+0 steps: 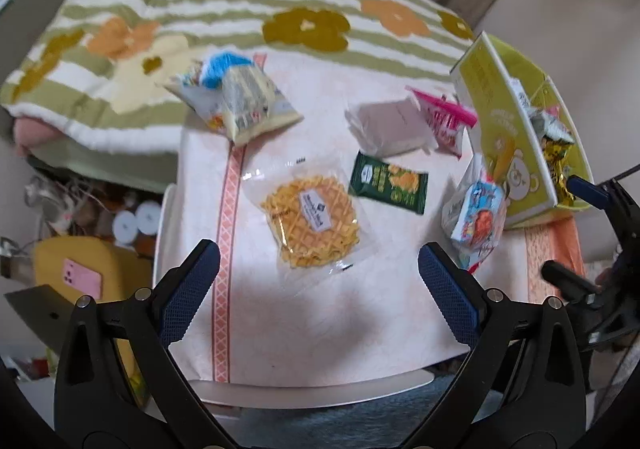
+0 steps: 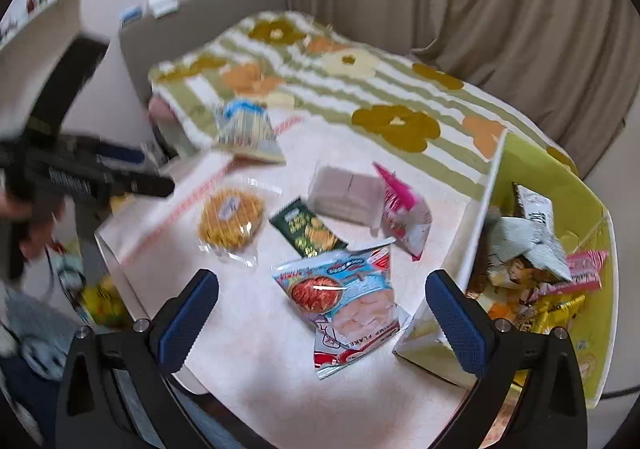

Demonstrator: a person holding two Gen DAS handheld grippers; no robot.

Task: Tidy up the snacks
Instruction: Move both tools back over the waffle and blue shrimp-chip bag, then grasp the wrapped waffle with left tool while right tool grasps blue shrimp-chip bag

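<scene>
Right wrist view shows the empty, spread-fingered right gripper [image 2: 322, 323] over the shrimp flakes bag [image 2: 346, 303], whose slick foil could slip beside the box [image 2: 472, 233] wall; left gripper [image 1: 318, 291] likewise gapes.

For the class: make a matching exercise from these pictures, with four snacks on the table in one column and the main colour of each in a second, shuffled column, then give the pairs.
Things:
1. round waffle snack
2. small flat packet beside the waffle
3. shrimp flakes bag
4. box holding sorted snacks

Colours:
A. yellow-green
B. light blue and red
C. golden yellow in clear wrap
D. dark green

Pairs: 1-C, 2-D, 3-B, 4-A
</scene>
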